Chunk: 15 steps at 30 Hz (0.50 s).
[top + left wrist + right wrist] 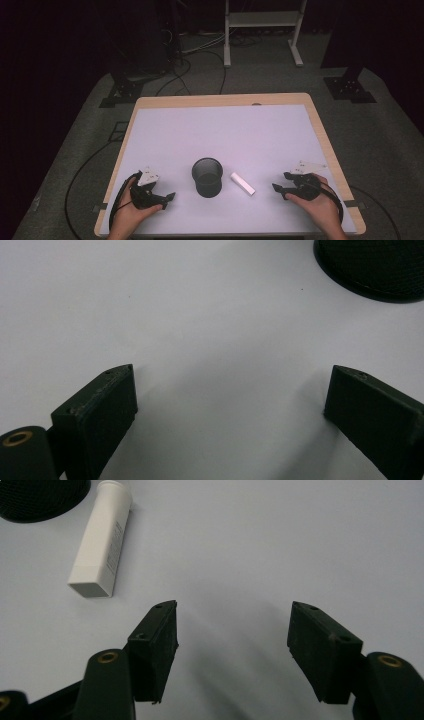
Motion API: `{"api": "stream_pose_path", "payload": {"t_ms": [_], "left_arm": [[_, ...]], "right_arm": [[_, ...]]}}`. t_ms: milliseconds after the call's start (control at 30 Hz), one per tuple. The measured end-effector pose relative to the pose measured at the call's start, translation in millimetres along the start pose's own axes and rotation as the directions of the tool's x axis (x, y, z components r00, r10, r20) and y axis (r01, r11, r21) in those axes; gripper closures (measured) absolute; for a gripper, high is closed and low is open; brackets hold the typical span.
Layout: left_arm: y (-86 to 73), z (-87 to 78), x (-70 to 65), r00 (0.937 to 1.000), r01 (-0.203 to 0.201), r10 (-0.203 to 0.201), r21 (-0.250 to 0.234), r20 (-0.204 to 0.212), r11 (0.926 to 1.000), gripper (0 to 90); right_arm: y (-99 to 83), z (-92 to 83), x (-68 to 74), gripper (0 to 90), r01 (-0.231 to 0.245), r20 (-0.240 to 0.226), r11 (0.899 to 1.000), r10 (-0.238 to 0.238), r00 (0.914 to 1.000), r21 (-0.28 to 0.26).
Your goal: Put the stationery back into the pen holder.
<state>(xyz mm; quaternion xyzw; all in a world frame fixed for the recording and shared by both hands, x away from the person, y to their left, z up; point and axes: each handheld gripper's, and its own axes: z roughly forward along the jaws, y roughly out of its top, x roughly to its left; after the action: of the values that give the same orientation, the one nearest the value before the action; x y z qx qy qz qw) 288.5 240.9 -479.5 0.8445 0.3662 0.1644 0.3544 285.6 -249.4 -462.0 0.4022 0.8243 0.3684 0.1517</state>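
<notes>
A black mesh cup [207,176] stands upright near the front middle of the white table [220,135]. Just right of it lies a small white tube [242,183], flat on the surface. My left gripper [167,199] rests low at the front left, jaws wide apart over bare table, the cup's base [372,267] showing at the upper right of its view. My right gripper [280,190] sits at the front right, pointing toward the tube [102,537], which lies well ahead and to the left of its open, empty jaws. The cup's edge [42,497] shows beyond.
The table has a wooden rim [327,140]. Behind it the dark floor carries cables [185,70], stand feet [350,87] and a white frame [262,30].
</notes>
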Motion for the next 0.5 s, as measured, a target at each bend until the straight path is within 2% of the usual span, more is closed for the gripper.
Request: {"api": "stream_pose_path", "payload": {"t_ms": [200, 500], "left_arm": [[0.0, 0.0, 0.0, 1.0, 0.001, -0.001, 0.0, 0.0, 1.0, 5.9], [-0.1, 0.0, 0.1, 1.0, 0.001, -0.001, 0.0, 0.001, 1.0, 5.9]], "right_arm": [[5.6, -1.2, 4.9, 36.5, -0.012, -0.032, 1.0, 0.012, 0.9994, -0.015], [16.6, 2.2, 19.1, 37.9, 0.01, -0.081, 1.0, -0.011, 0.9966, -0.013]]}}
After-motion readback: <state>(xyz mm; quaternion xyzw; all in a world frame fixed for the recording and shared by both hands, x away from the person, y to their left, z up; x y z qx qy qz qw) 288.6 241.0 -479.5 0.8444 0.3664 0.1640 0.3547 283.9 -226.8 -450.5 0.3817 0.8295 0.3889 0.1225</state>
